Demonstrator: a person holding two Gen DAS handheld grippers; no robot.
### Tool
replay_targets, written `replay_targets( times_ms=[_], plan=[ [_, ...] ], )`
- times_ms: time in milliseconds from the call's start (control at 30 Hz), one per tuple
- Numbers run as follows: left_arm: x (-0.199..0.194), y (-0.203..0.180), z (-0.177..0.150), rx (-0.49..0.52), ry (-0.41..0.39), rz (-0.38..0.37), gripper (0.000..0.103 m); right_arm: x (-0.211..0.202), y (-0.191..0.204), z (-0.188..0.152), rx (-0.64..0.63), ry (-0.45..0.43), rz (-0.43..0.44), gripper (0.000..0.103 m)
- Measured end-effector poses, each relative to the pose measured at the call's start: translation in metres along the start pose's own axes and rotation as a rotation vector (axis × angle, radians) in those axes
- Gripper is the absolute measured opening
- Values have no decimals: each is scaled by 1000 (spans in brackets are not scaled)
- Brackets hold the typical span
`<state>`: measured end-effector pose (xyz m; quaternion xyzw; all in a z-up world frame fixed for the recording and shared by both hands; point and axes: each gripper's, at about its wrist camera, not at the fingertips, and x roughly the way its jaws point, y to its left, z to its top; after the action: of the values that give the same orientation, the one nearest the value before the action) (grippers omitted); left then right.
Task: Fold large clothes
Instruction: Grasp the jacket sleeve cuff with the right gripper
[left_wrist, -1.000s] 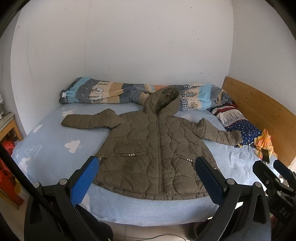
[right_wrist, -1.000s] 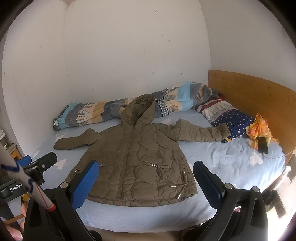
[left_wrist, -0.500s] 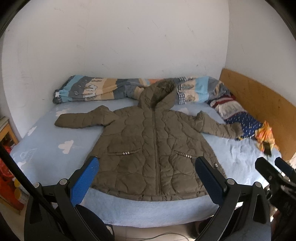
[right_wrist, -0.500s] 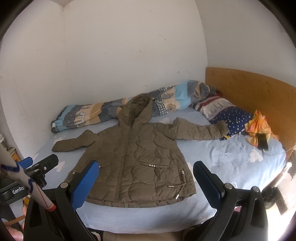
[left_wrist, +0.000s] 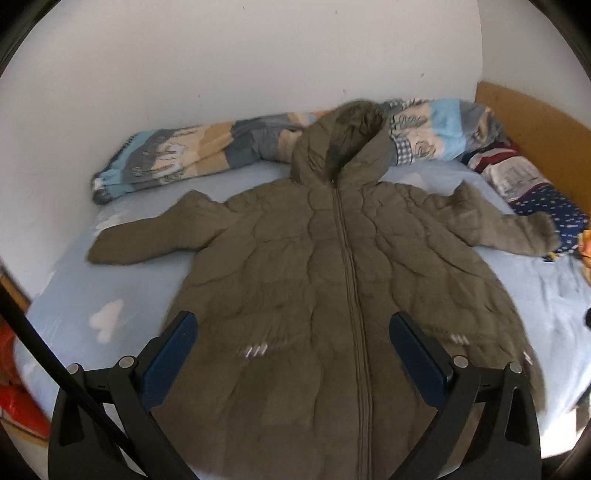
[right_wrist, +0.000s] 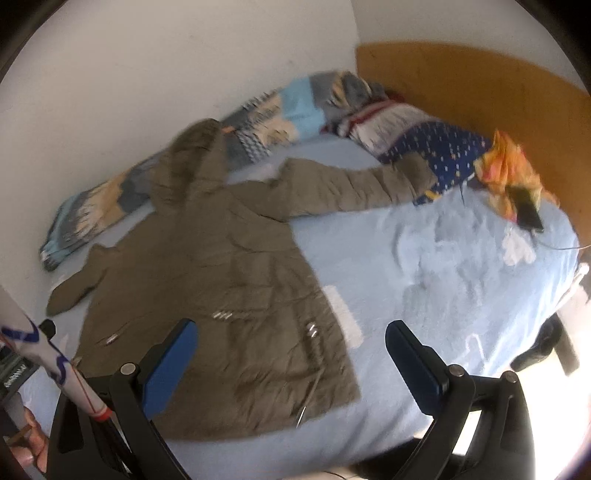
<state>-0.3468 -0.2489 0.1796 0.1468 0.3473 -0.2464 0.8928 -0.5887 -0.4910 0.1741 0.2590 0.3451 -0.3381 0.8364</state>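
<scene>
An olive-brown quilted hooded coat (left_wrist: 332, 280) lies flat and zipped on the light blue bed (left_wrist: 122, 295), both sleeves spread out and the hood toward the wall. It also shows in the right wrist view (right_wrist: 221, 295). My left gripper (left_wrist: 291, 354) is open and empty, hovering over the coat's lower front. My right gripper (right_wrist: 290, 356) is open and empty, above the coat's lower right hem and the bare sheet (right_wrist: 443, 266) beside it.
A rolled patterned quilt (left_wrist: 192, 155) lies along the wall behind the hood. Pillows (right_wrist: 424, 136) and an orange cloth with a phone (right_wrist: 528, 214) sit by the wooden headboard (right_wrist: 480, 81) at right. Red items (left_wrist: 18, 398) are at the left of the bed.
Both grippers have moved forward and down toward the bed; the coat now fills more of each view. The right view has swung to the right. Both stay open.
</scene>
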Motion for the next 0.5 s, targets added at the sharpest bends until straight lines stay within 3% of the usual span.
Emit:
replay_targets(
  times_ms=[100,133,167,200,267,400,500],
  plan=[
    [59,-7,8,5,-35,10,103,46,-27,29,78,45,-4,103],
    [75,-7,8,10,-33,44,103,63,-38,41,99,63,-22,103],
    [91,-6,9,10,2,83,103,76,-48,50,112,67,-26,103],
    [108,-3,13,-12,66,63,103,92,-63,66,138,61,-16,103],
    [122,7,16,-59,100,7,103,114,-94,92,198,13,-27,103],
    [136,20,22,-88,129,2,103,150,-161,135,354,-48,-31,101],
    [138,22,26,-58,122,6,103,172,-205,160,450,-71,-60,86]
  ],
)
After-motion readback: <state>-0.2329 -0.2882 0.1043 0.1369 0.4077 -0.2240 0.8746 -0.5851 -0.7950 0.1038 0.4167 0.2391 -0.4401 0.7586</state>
